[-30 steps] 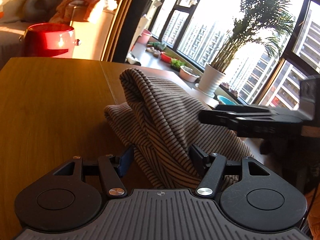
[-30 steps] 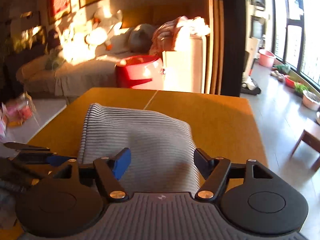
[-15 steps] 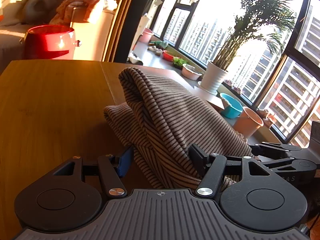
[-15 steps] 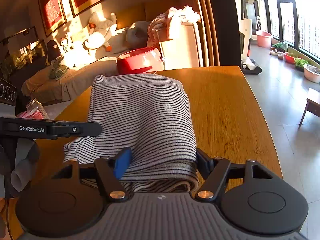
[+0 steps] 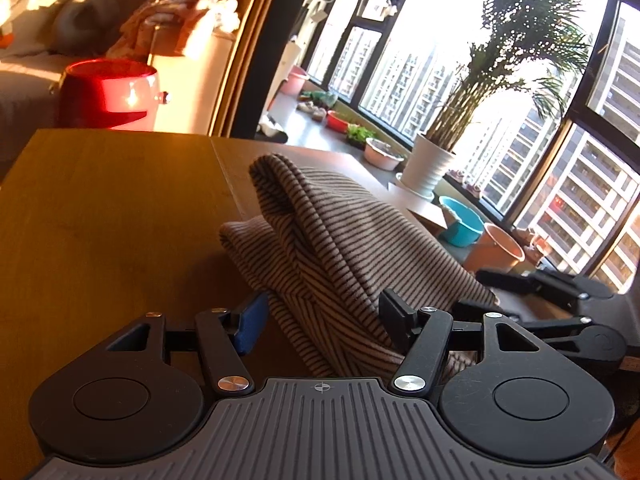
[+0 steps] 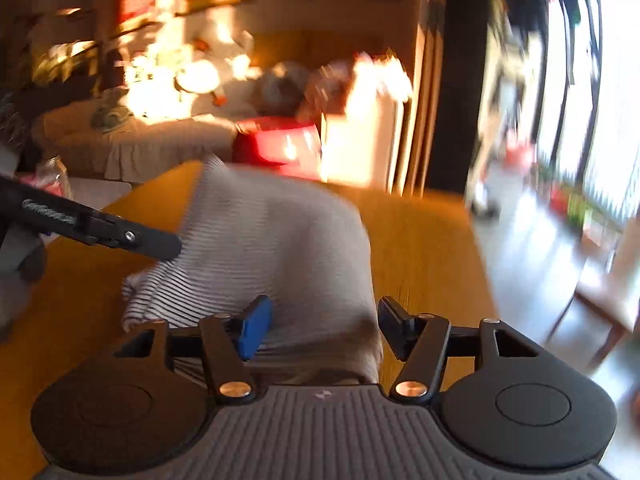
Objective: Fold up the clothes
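Observation:
A folded striped garment (image 5: 340, 248) lies in a thick bundle on the wooden table (image 5: 112, 208). My left gripper (image 5: 324, 316) is open, its fingers on either side of the bundle's near edge. My right gripper (image 6: 324, 320) is open too, its fingers straddling the garment (image 6: 272, 240) from the other side. That view is blurred by motion. The right gripper shows in the left wrist view (image 5: 552, 304) at the right edge of the cloth. The left gripper shows in the right wrist view (image 6: 100, 228), its tip touching the cloth's left side.
A red pot (image 5: 108, 92) stands beyond the table's far edge, beside a white cabinet (image 5: 192, 92) piled with clothes. A potted palm (image 5: 432, 164), bowls and buckets (image 5: 460, 220) line the window sill at the right. A sofa (image 6: 140, 136) is at the back left.
The right gripper has swung and lifted, blurring its view; the garment now looks bunched and tilted in it. The left gripper has barely moved. Both stay open around the cloth.

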Motion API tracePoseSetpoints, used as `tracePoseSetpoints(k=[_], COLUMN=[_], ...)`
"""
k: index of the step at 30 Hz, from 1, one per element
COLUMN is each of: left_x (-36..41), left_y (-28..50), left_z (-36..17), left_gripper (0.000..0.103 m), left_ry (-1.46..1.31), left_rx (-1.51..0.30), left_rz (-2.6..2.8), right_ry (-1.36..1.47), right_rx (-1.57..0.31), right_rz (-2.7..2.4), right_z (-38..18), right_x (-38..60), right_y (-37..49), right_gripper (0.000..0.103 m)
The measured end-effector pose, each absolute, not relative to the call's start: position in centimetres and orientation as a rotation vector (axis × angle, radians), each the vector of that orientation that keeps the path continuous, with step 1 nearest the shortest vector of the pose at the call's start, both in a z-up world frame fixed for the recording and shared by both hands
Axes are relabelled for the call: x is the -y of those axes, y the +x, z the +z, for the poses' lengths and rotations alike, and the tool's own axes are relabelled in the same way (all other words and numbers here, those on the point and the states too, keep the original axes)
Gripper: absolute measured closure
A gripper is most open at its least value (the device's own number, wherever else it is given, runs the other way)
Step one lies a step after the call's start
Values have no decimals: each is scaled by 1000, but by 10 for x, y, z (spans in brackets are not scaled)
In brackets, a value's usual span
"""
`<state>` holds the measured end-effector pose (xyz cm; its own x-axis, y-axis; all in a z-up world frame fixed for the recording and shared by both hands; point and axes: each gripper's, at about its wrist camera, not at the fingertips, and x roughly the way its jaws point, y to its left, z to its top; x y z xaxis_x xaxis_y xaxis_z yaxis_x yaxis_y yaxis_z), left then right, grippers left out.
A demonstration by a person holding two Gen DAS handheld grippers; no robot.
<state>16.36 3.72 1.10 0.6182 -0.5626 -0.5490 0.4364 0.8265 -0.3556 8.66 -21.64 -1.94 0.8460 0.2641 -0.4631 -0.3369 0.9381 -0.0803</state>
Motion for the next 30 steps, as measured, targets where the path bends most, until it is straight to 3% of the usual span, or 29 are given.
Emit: tracePoseSetpoints(k=[1,3,5,7,8,11,15,18,25,30], left_x=[-41,-46,-48,-46,-45,-43,-33,-30,-25,-26], left_y=[162,159,157,156,156,157,160,162,161,160], left_z=[10,7,3,-1,-3,-9,-15,-17,-22,-22], left_gripper=[48,51,61,64,65,73,78,78,82,82], left_ry=[-198,-210,-233,-253,-257,-269,-282,-288,-271,-269], left_rx=[-705,-721,-745,-765,-774,-801,-819,-823,-824,-823], left_rz=[-569,-570,-590,-614,-624,-654,-684,-686,-678,-677], right_ry=[-157,-156,-185,-265,-310,-219,63,241,466,442], right_rx=[-444,-435,-448,-458,-459,-438,-389,-460,-667,-669], right_rz=[364,456,529,533,526,559,633,699,686,687], right_z=[-14,-8,-14,-27,-34,-22,21,20,-44,-44], right_x=[213,203,188,171,163,166,190,199,198,199], right_y=[81,72,68,67,67,67,75,95,134,129], right_gripper=[43,38,33,36,69,92,93,93,92,92])
